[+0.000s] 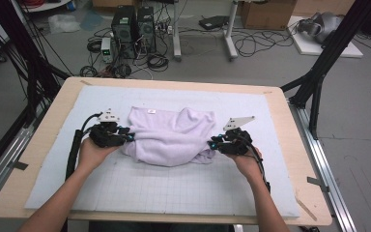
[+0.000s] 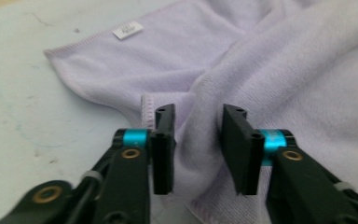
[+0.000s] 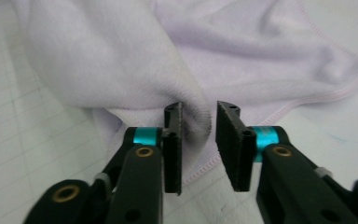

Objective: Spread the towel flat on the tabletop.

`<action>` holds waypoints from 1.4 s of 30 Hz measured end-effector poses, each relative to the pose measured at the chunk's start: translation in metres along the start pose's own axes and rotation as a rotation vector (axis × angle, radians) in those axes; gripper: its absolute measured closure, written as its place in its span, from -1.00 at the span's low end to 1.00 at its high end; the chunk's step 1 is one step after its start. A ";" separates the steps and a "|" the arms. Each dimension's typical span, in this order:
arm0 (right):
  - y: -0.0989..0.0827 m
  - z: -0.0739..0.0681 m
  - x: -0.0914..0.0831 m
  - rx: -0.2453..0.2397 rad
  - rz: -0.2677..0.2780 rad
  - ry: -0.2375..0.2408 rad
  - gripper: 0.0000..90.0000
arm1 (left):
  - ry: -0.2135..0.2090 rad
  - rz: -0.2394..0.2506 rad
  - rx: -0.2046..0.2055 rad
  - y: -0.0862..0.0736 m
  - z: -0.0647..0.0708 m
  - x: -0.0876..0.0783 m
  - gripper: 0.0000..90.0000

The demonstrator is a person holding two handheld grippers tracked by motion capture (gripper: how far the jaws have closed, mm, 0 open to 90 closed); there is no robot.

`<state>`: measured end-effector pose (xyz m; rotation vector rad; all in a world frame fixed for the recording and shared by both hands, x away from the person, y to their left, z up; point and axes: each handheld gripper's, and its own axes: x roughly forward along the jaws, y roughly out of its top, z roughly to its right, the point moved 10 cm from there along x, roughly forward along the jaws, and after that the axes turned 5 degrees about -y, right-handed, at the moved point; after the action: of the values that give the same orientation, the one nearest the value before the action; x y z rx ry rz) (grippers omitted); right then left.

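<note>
A pale lilac towel (image 1: 169,133) lies bunched and loosely folded in the middle of the gridded mat (image 1: 174,188). My left gripper (image 1: 129,137) is at the towel's left edge and my right gripper (image 1: 212,143) at its right edge, each held in a hand. In the left gripper view the jaws (image 2: 198,140) stand apart with a fold of towel (image 2: 279,70) lying loose between them. The right gripper (image 3: 199,140) also stands open, a hemmed fold of towel (image 3: 98,51) resting against one pad with a gap at the other. A small white label (image 2: 127,30) shows on the towel.
The mat covers a wooden table (image 1: 43,145) with bare mat in front of and behind the towel. Black frame posts (image 1: 319,72) stand at the table's right and left sides. Computer towers (image 1: 133,26) and cables lie on the floor beyond.
</note>
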<state>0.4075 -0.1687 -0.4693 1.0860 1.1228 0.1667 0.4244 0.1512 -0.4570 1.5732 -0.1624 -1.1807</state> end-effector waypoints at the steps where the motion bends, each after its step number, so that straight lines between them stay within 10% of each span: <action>1: 0.002 -0.002 -0.006 -0.003 0.020 -0.004 0.53 | 0.000 0.010 0.008 0.001 0.001 -0.006 0.30; 10: 0.002 -0.042 -0.030 -0.068 0.116 0.025 0.38 | -0.021 0.033 0.087 -0.015 0.021 -0.039 0.21; 21: 0.007 -0.073 0.033 -0.123 0.049 0.058 0.20 | -0.097 -0.048 0.144 -0.031 0.047 0.014 0.30; 27: 0.011 -0.071 0.058 -0.123 0.030 0.036 0.68 | -0.083 -0.066 0.173 -0.029 0.049 0.028 0.82; 34: 0.015 -0.073 0.034 -0.121 0.069 0.089 0.91 | -0.096 -0.007 0.149 -0.019 0.051 -0.002 0.91; 42: 0.031 -0.091 -0.016 -0.171 0.136 0.110 0.91 | -0.109 0.055 0.221 0.004 0.075 -0.043 0.91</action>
<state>0.3401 -0.1067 -0.4362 1.0095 1.1117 0.4267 0.3496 0.1270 -0.4201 1.6841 -0.4168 -1.2391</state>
